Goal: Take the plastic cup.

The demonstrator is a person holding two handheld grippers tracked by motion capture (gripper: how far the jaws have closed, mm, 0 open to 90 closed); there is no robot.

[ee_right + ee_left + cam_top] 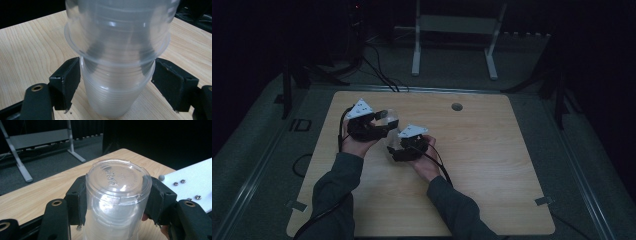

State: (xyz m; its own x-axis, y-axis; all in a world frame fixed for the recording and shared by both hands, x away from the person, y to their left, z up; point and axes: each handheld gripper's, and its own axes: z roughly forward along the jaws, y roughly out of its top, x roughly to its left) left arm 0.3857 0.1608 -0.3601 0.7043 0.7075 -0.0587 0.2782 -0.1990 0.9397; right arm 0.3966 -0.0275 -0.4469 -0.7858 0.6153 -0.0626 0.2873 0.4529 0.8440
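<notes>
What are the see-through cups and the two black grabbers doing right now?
Upper clear plastic cup: held off the table, base towards the left gripper's camera, nested with the lower cup.
Lower clear plastic cup: between the right gripper's jaws.
Left gripper: shut on the upper cup.
Right gripper: around the lower cup, contact unclear.

The only lettering stands on the clear plastic cup held between the black jaws in the left gripper view: raised, embossed writing moulded into its round base, which faces the camera. It runs in a short curved line left of the base's middle, with fainter marks to its right, but the letters are transparent, glare-washed and too small to read. On the floor left of the counter in the high view, pale marks look like letters, too dim to make out.
</notes>
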